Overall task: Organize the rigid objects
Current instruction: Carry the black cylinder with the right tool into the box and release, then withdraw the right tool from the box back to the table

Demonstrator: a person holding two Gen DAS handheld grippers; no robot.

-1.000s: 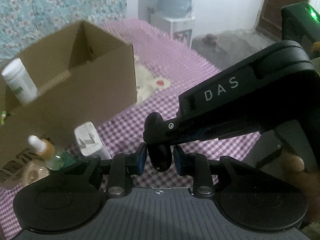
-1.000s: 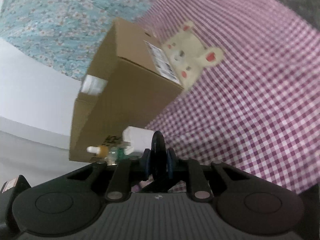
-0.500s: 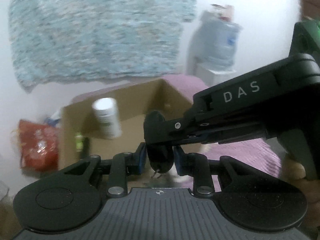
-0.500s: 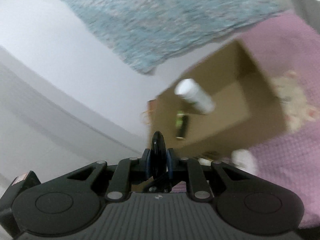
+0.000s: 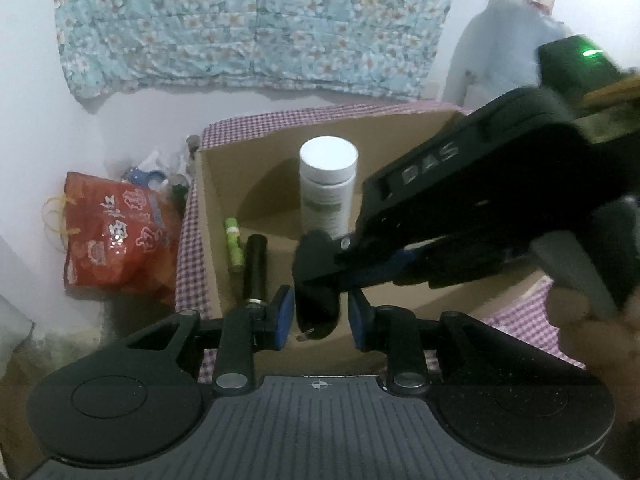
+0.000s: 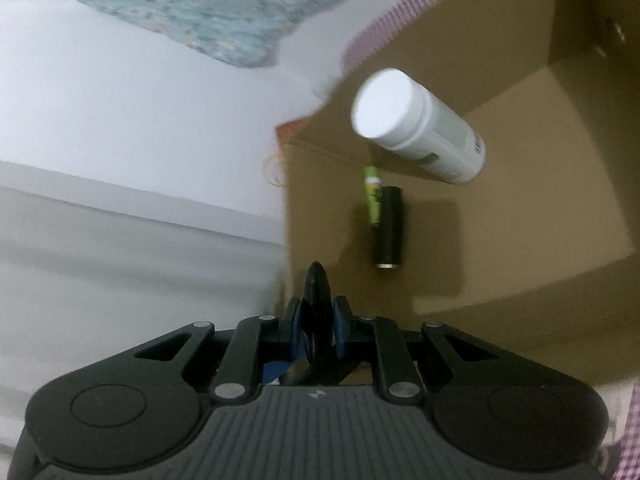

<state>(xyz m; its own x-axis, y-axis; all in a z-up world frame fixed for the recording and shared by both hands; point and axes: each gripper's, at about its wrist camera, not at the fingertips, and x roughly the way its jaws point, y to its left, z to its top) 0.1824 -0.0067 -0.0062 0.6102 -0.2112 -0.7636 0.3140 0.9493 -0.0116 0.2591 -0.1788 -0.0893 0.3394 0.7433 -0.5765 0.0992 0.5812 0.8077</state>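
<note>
An open cardboard box holds a white bottle, a green tube and a black cylinder. My right gripper is shut on a flat black disc-shaped object, held over the box's near left corner. My left gripper is open, its blue pads either side of that black object without clearly touching. The right gripper's body crosses the left wrist view.
The box stands on a pink checked cloth. A red bag and clutter lie on the floor left of it. A floral cloth hangs on the wall behind.
Both grippers have lifted and swung from the table in front of the box to above its opening; the inside of the box now shows. The black object stays in the right gripper.
</note>
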